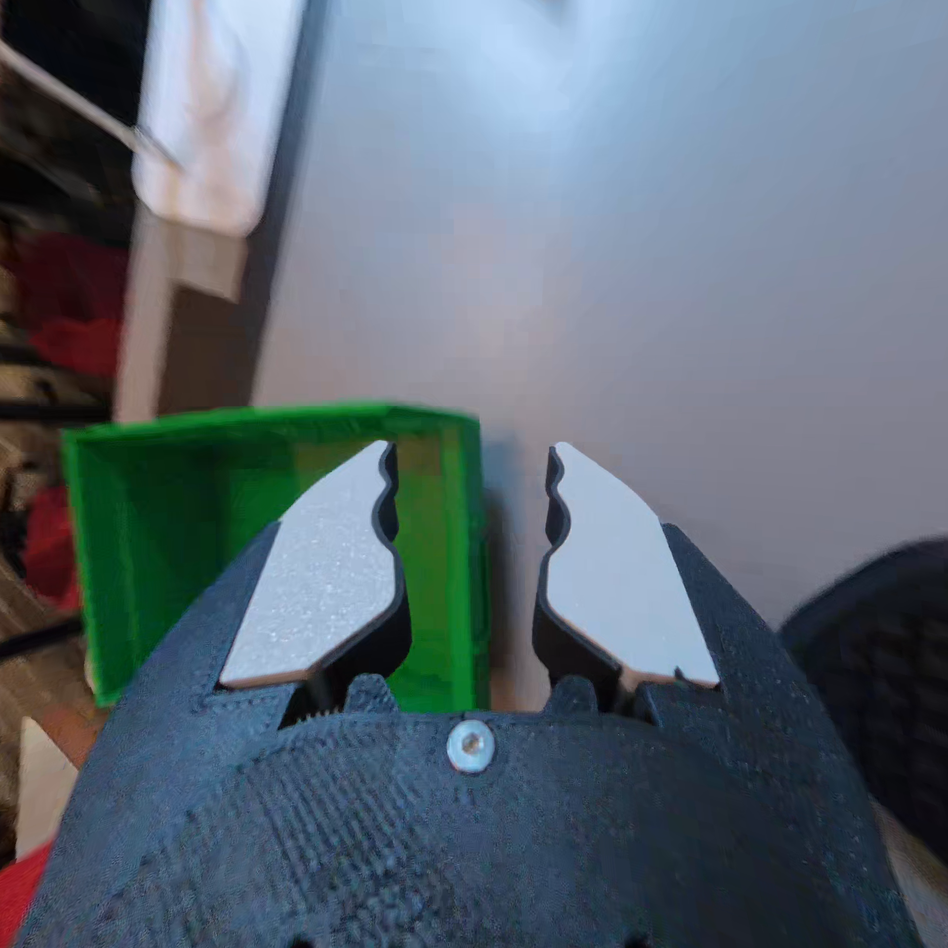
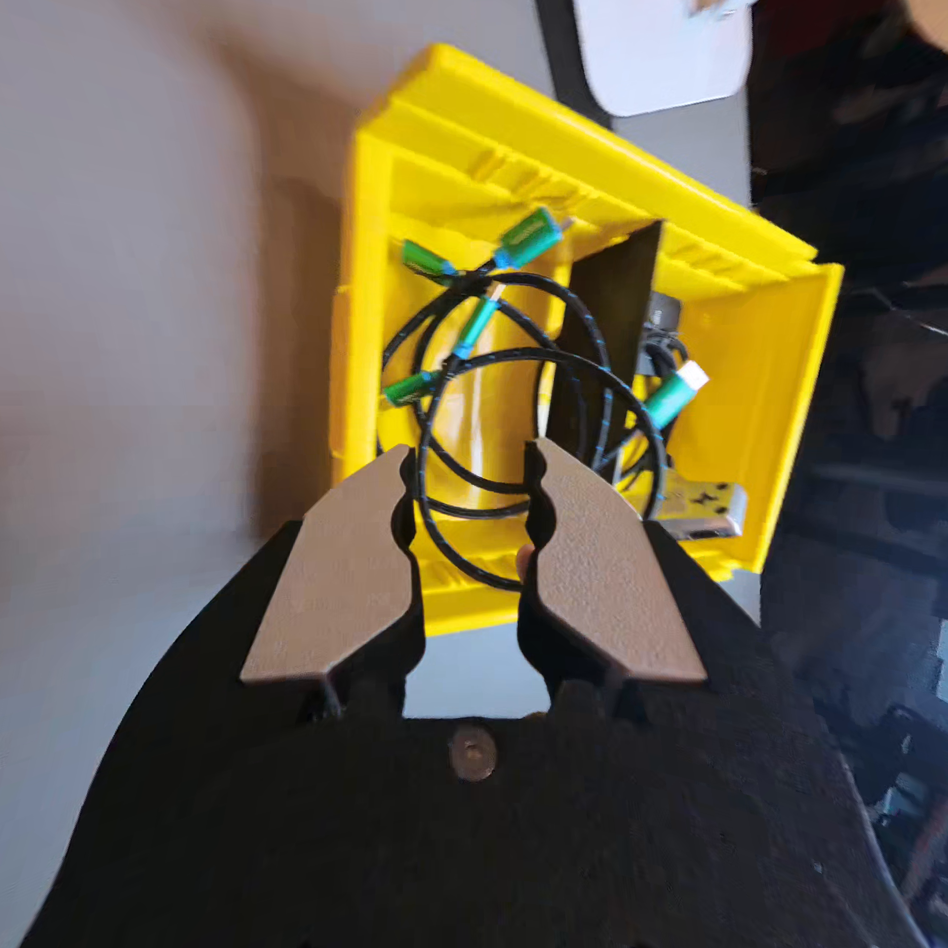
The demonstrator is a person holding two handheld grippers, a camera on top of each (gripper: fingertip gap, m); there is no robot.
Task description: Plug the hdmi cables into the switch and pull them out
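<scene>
Both grippers hovered spread and empty.
Right gripper (image 2: 468,451) faced coiled hdmi cables (image 2: 513,390) in the yellow bin (image 2: 759,369) — left gripper (image 1: 469,451) stood beside a green box (image 1: 169,513).

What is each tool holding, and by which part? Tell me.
Nothing. The left tool is open beside the green box; the right tool is open above the cables.

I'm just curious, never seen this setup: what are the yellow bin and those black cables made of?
The yellow bin looks like moulded plastic, glossy, with ribbed walls. The black cables seem sheathed in braided fabric, going by the woven texture with blue flecks. Their green plug shells have a metallic sheen, possibly anodised metal.
</scene>
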